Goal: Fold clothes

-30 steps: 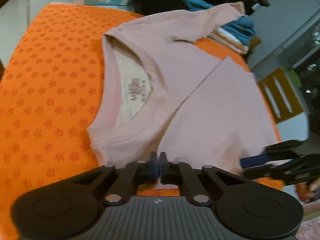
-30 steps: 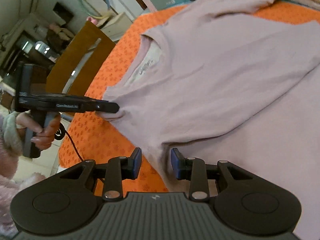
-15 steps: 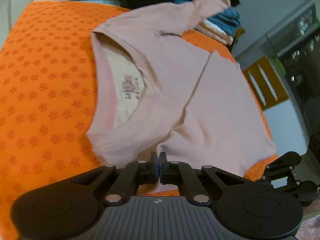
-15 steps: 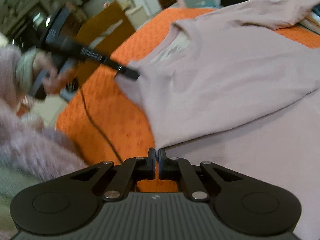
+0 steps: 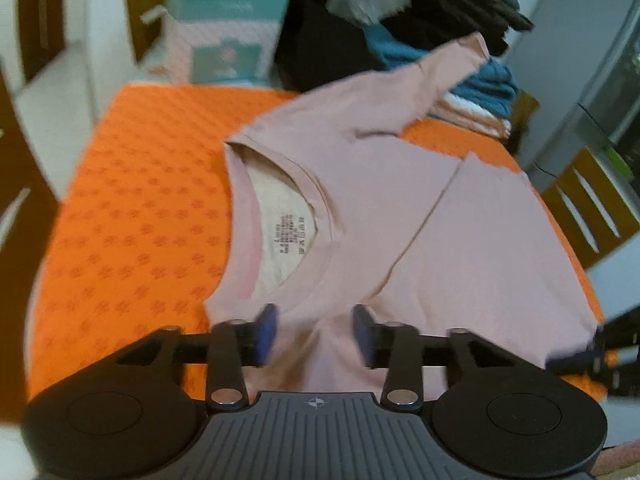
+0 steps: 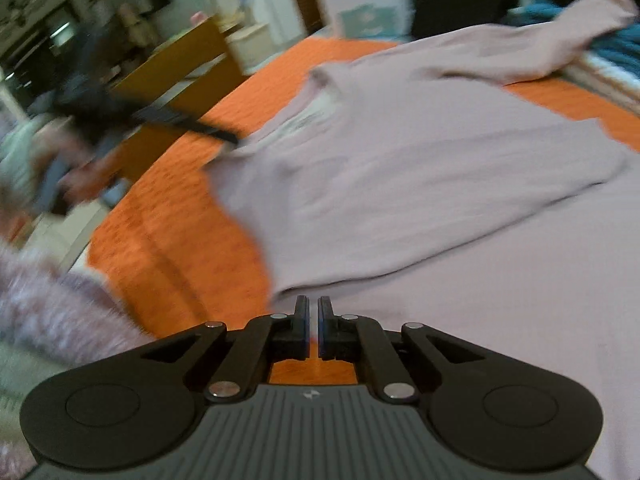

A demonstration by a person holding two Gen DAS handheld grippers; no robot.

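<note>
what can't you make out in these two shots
- Label in the shirt collar, left wrist view: print too small and blurred.
- Left gripper, right wrist view: motion blur.
- Shirt hem, right wrist view: cut off by the frame edge.
- Clothes pile, left wrist view: blurred, partly behind the sleeve.

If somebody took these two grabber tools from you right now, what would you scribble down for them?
Left gripper: jaws opening, pads clear of the cloth, above the shirt near its collar.
Right gripper: jaws almost together and opening, nothing seen between them, at the shirt's near edge.
Shirt: lies on the orange cover, collar label showing.
Done: near side folded over the body; its edge runs across the chest.
Left: far sleeve still spread toward the clothes pile; fold it in, then fold the shirt up.
</note>
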